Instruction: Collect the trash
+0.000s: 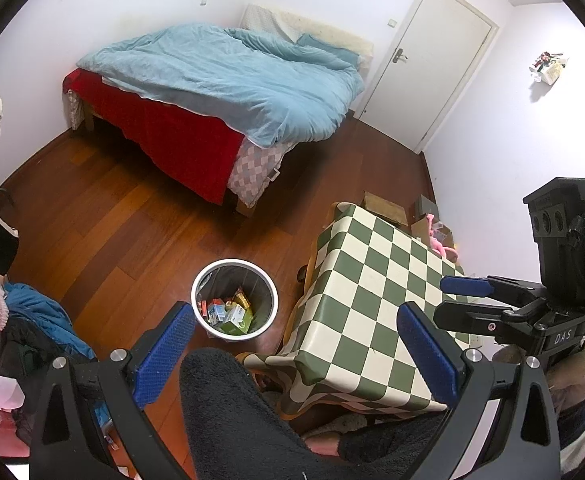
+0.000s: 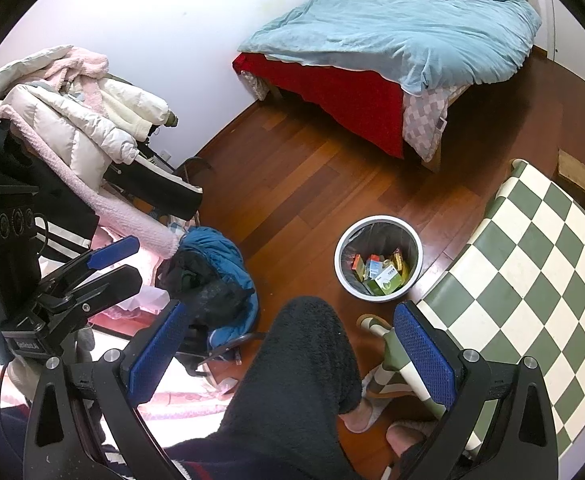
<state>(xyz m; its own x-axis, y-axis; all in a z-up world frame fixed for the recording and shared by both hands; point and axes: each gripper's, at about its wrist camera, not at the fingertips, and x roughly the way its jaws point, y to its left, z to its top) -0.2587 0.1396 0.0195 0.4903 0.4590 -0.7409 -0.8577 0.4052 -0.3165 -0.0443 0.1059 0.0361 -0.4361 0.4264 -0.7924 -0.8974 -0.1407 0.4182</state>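
A white-rimmed trash bin (image 1: 196, 285) (image 2: 337, 258) with a dark liner stands on the wooden floor beside the table. Several small cartons (image 1: 232, 312) (image 2: 384, 274) lie inside it. My left gripper (image 1: 298, 332) hangs open above a person's knee, with nothing between its blue pads; the bin lies just beyond its left finger. In the right wrist view the left gripper (image 2: 134, 260) shows at the left edge. My right gripper (image 2: 292, 328) is open and empty too, with the bin ahead of it to the right. It also shows over the table (image 1: 442, 300).
A table with a green-and-white check cloth (image 1: 372, 300) (image 2: 532, 280) stands right of the bin. A bed with a blue duvet (image 1: 228, 76) (image 2: 404, 28) is across the floor. Piled clothes (image 2: 72, 128) fill the left. The person's dark-trousered leg (image 1: 232, 408) (image 2: 304, 360) is below me.
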